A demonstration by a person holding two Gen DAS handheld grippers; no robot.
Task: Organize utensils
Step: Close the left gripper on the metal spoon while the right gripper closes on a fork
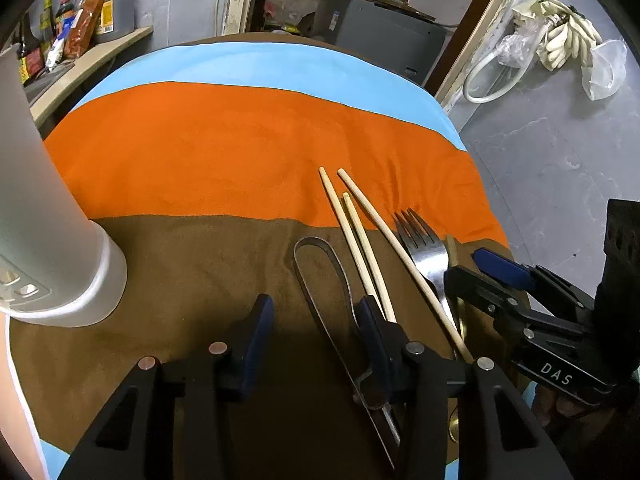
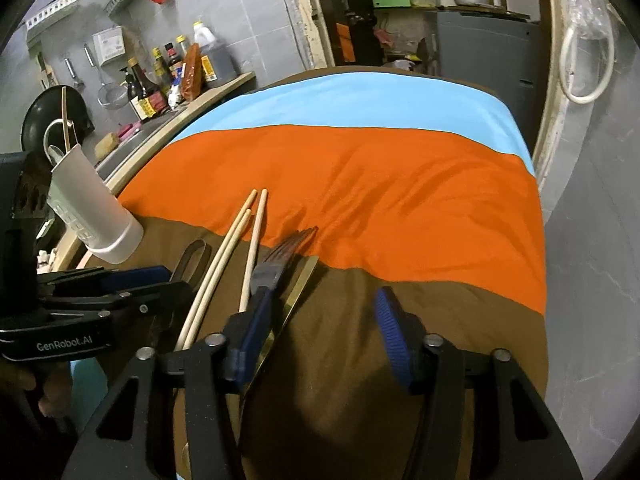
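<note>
Wooden chopsticks [image 1: 362, 240], fork [image 1: 424, 248] on striped tabletop [image 1: 240, 140]; left hand-held gripper [image 1: 316, 320] and right hand-held gripper [image 2: 324, 312] both spread, gripping nothing

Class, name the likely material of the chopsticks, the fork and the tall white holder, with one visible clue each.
Chopsticks: probably bamboo or wood, pale, matte tan. Fork: metal, likely stainless steel, shiny with reflections. Holder: likely plastic, smooth matte white.
</note>
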